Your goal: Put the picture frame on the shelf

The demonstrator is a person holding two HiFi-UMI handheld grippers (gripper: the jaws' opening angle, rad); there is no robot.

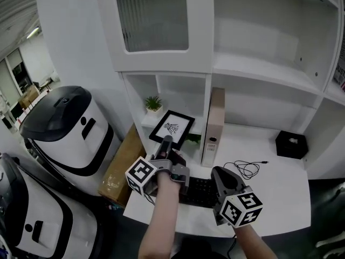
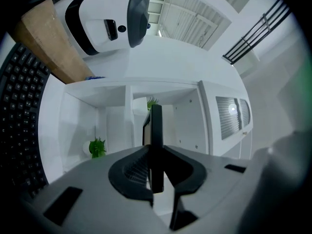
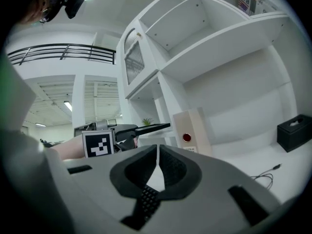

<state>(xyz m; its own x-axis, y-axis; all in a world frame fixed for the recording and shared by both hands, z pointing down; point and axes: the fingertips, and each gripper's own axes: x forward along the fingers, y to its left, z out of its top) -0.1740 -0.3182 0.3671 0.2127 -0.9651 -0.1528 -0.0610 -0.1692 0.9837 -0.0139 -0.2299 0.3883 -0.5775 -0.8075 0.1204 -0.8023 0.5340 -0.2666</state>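
holding the picture frame (image 1: 172, 127) by its bottom edge, the left gripper (image 1: 166, 143) is clamped tight, with the frame's long side pointing out toward the low shelf (image 1: 144, 120) where the little potted plant (image 1: 153, 103) sits. the right gripper (image 1: 221, 178) is pinched shut on nothing over the keyboard (image 1: 199, 193) and farther off, so the left probably just pushes ahead.

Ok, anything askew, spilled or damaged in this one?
Nothing spilled or damaged. The frame hangs tilted in the air, but only because the left gripper grips its lower edge in its jaws; it isn't on the shelf yet. Otherwise just a loose cable coiled on the desk, right of the binder.
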